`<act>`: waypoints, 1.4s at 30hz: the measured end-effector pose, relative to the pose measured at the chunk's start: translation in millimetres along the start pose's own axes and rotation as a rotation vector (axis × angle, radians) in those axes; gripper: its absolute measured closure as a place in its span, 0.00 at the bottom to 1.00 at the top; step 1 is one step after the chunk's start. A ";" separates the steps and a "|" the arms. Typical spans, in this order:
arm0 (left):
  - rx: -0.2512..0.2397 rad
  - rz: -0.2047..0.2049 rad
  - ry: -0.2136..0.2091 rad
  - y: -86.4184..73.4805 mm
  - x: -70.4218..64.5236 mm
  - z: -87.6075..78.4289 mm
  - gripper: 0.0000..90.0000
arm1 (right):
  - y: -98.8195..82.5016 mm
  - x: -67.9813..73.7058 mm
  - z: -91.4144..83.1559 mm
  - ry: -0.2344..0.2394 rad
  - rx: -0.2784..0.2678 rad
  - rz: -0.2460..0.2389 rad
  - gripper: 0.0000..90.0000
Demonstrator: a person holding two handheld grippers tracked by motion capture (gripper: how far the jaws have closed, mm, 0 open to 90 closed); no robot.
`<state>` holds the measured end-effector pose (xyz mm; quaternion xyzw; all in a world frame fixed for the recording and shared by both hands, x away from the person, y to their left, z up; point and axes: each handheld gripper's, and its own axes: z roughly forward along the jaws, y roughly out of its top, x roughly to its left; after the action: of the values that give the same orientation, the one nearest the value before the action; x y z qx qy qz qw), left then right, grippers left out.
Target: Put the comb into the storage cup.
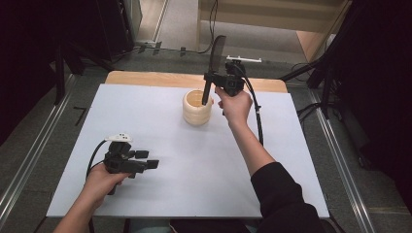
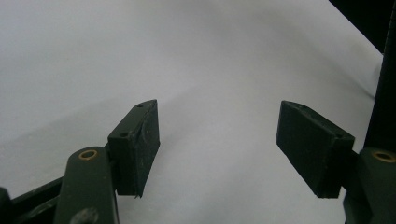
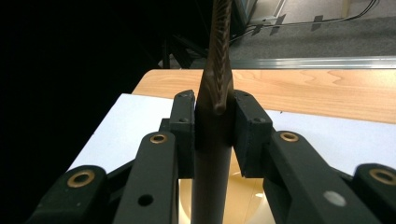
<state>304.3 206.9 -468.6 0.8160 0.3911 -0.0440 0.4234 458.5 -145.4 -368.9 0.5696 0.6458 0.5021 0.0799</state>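
The right gripper (image 3: 215, 135) is clenched on the neck of a long dark-brown spatula (image 1: 216, 56), upright with its handle end down in a cream ribbed cylindrical holder (image 1: 197, 108) at the far middle of the white table sheet (image 1: 194, 160). It looks stiff and light, best held where handle meets blade; the holder could tip. The left gripper (image 2: 217, 140) hangs released over the sheet; no writing is readable.
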 end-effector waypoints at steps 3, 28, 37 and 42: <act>0.002 0.001 -0.001 -0.1 0.1 0.3 0.34 | 1.2 -0.2 4.4 -0.003 -0.003 0.001 0.78; 0.006 0.002 -0.009 0.1 0.6 1.9 0.34 | 4.1 -6.4 36.3 -0.052 -0.038 -0.026 0.78; 0.006 -0.002 -0.014 -0.2 2.2 2.0 0.34 | -4.5 -4.1 49.1 -0.050 -0.032 -0.049 0.78; 0.010 0.002 -0.016 0.0 1.2 2.9 0.34 | -10.7 -4.1 52.7 -0.047 -0.033 -0.082 0.78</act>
<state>305.9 205.6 -471.0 0.8181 0.3868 -0.0520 0.4223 488.5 -117.8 -404.1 0.5528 0.6584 0.4953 0.1249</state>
